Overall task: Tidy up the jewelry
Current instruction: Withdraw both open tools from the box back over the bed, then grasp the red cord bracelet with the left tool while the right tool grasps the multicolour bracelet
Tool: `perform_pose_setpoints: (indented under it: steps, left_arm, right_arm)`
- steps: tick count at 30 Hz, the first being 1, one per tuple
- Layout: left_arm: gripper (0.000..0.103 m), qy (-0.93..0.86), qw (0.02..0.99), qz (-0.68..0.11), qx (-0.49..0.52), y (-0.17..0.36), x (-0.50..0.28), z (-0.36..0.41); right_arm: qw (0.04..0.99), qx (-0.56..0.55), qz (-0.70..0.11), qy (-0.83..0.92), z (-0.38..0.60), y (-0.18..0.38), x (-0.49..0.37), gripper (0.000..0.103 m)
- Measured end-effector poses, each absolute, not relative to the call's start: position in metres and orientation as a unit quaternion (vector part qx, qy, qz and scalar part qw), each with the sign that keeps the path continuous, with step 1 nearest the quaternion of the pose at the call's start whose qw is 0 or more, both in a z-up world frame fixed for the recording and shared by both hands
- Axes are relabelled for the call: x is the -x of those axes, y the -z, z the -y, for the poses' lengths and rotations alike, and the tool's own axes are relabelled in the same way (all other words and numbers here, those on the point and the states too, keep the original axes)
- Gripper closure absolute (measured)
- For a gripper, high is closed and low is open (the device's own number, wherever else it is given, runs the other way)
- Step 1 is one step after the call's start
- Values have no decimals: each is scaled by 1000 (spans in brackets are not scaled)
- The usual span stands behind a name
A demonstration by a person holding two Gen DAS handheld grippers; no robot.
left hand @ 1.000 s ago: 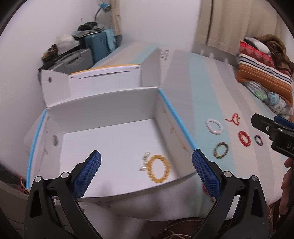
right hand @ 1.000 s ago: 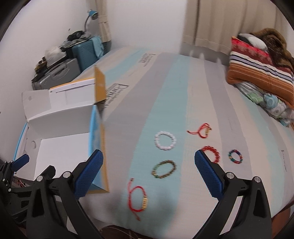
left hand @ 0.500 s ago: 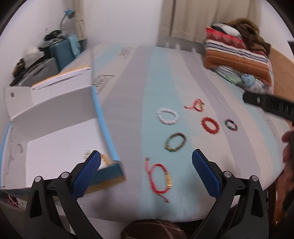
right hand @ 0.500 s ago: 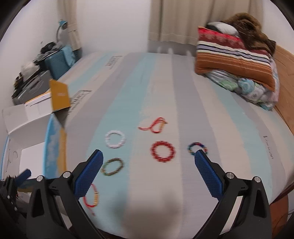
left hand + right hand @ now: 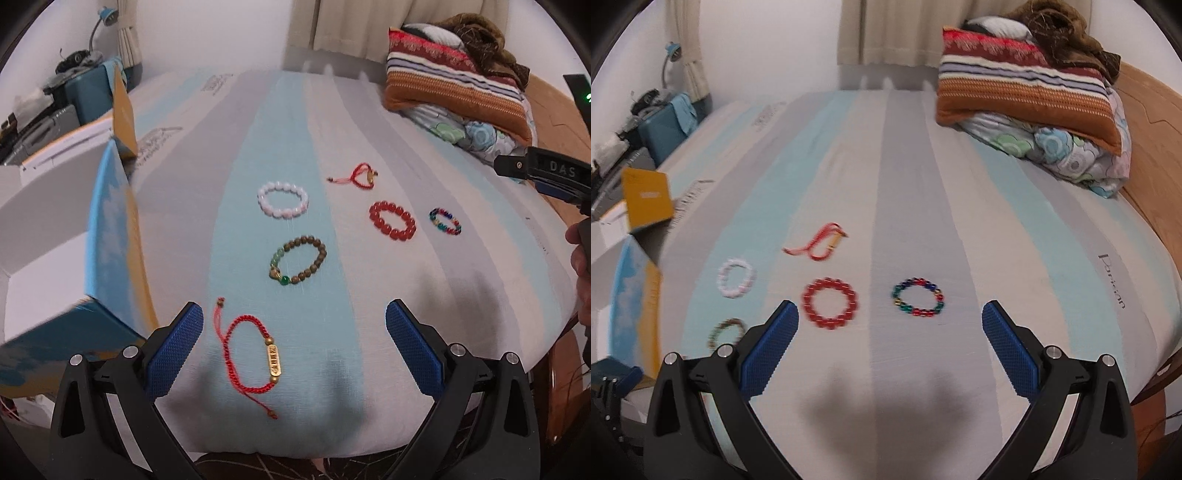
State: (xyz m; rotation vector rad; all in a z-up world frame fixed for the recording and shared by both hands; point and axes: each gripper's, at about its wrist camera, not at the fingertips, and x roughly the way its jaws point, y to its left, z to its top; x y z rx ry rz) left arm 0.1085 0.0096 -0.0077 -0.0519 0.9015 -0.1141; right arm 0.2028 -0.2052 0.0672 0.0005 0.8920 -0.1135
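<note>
We hold left gripper (image 5: 294, 352) fingers spread wide, empty, over red cord bracelet (image 5: 255, 356) on bed (image 5: 240, 147). Right gripper (image 5: 890, 349) fingers equally wide, gripping nothing, near red beads (image 5: 830, 302) and multicolour bracelet (image 5: 918, 302). Box (image 5: 48, 236) at left.

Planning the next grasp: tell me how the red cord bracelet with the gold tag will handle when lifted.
The red cord bracelet is thin cord with loose tails, so it will probably droop. Its gold tag may swing lowest. It looks light, lying flat on the mattress.
</note>
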Motion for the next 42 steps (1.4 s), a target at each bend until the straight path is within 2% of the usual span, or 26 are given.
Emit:
perform_pose_setpoints:
  steps: [10, 21, 28, 31, 36, 42]
  left_arm:
    - [6, 59, 882, -467, 25, 58, -131, -1]
    - [11, 55, 871, -487, 8, 93, -145, -4]
    - [13, 44, 875, -482, -8, 98, -145, 2]
    - [20, 43, 876, -480, -8, 98, -141, 3]
    - [39, 37, 872, -488, 1, 96, -134, 3]
    - [69, 35, 865, -500, -1, 95, -130, 1]
  right_arm:
    - [878, -9, -474, 64, 233, -15, -250, 7]
    - [847, -28, -528, 62, 250, 44, -303, 8]
    - [828, -44, -556, 53, 250, 70, -314, 19]
    - [820, -54, -567, 49, 251, 79, -314, 32]
    - [820, -62, -568, 45, 253, 83, -310, 43]
    - [818, -62, -570, 39, 255, 81, -309, 72]
